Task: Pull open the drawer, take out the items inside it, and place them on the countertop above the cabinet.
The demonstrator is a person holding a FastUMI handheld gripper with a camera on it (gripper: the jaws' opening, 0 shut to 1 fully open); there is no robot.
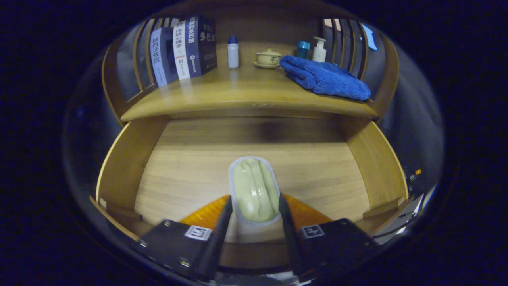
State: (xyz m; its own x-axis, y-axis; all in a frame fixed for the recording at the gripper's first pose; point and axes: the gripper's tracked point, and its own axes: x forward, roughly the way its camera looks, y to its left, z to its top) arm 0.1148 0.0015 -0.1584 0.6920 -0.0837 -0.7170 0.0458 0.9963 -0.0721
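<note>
both fingers of the gripper press the sides of a pale green soap-like bar in a clear tray, held just over the open drawer, below the countertop. it looks light, its thin plastic likely slick and crushable, so gripping the long sides suits. books carry chinese titles, too small to read surely.

The gripper fingers hide the pale oval item's near end; its kind stays unclear.
</note>
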